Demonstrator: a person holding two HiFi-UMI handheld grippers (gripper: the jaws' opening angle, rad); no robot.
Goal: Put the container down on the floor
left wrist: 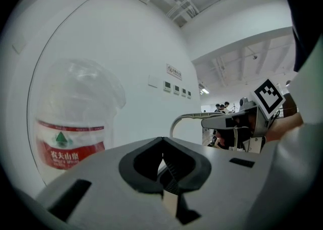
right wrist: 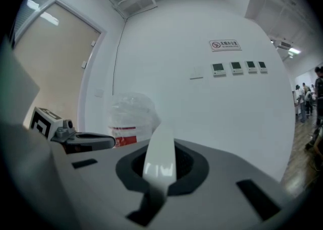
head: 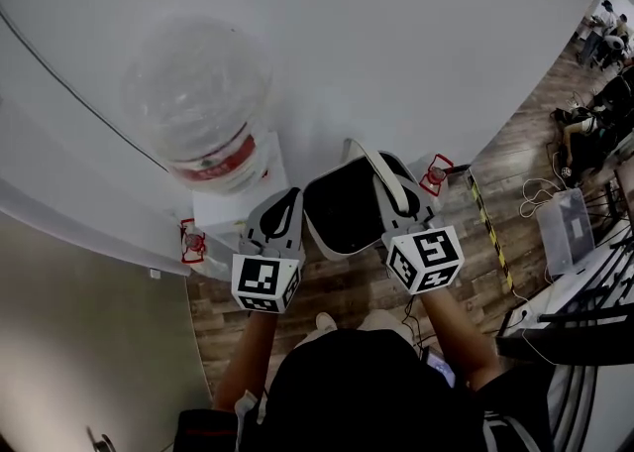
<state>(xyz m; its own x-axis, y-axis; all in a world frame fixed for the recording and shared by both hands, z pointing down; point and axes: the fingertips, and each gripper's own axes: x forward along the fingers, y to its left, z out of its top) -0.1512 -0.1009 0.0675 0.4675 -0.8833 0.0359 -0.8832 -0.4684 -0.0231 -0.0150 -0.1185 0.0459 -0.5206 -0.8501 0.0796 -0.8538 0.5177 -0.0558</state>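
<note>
White container (head: 325,240) hangs above the wood floor (head: 342,291), near the wall. Right gripper (head: 396,192) is clamped on its stiff bail handle (right wrist: 160,156). Left gripper (head: 280,214) sits beside the rim, jaws together. Probably light, rigid plastic that may swing; the handle is the best hold.

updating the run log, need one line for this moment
bin: held off the floor, near water jug | left gripper: shut on rim | right gripper: shut on handle | set-down: not yet
</note>
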